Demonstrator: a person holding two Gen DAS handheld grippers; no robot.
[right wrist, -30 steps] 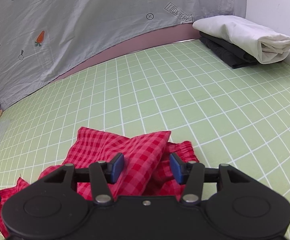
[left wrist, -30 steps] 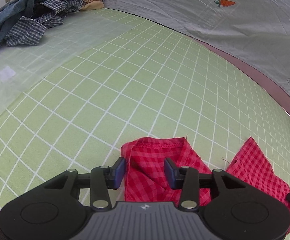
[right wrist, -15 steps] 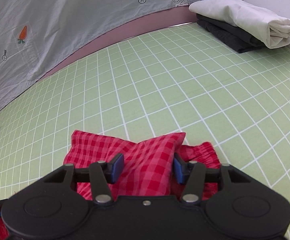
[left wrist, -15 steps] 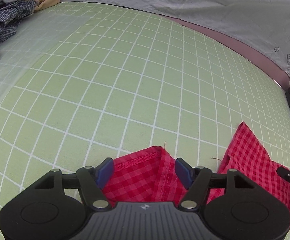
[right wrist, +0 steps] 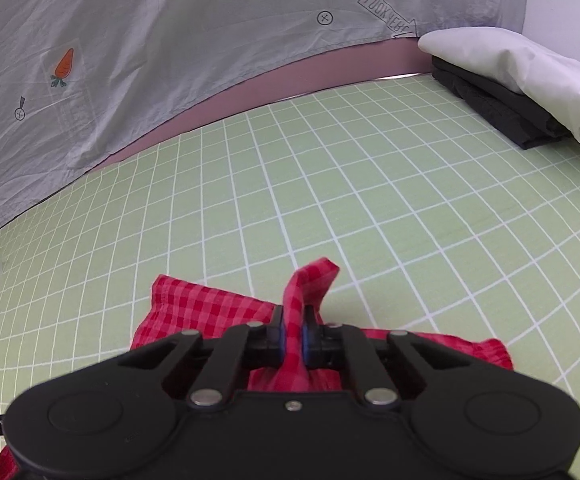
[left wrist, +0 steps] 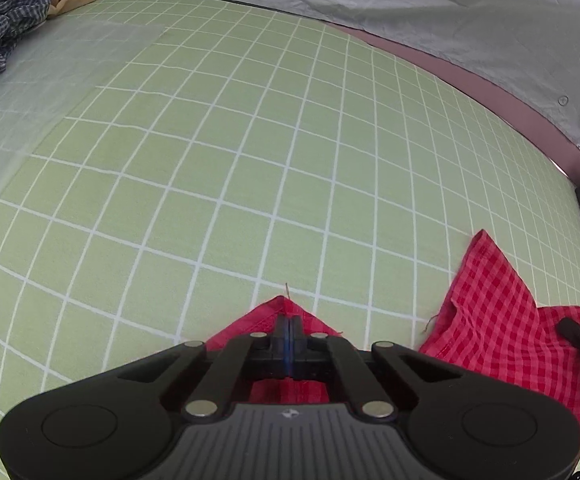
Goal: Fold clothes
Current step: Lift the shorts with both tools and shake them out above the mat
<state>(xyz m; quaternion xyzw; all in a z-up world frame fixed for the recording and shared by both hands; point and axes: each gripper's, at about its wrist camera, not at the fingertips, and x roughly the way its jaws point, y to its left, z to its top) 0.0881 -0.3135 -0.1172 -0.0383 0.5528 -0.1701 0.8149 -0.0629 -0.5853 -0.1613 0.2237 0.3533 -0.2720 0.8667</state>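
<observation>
A red checked garment (left wrist: 502, 320) (right wrist: 201, 308) lies crumpled on the green grid sheet (left wrist: 249, 140) (right wrist: 370, 208). My left gripper (left wrist: 288, 330) is shut on a hemmed corner of it, and a small red point of cloth pokes out ahead of the pads. My right gripper (right wrist: 292, 328) is shut on another bunch of the same garment, with a fold of cloth standing up between its fingers. At the right edge of the left wrist view a second flap of the garment lies flat.
A heap of unfolded clothes (left wrist: 13, 12) sits at the far left corner. A folded white garment (right wrist: 522, 68) rests on a folded black one (right wrist: 498, 112) at the far right. A grey printed sheet (right wrist: 169, 40) hangs along the back.
Both grippers have gone from open around the red cloth to shut on it. The left view has swung right, so the heap of clothes sits further into the corner.
</observation>
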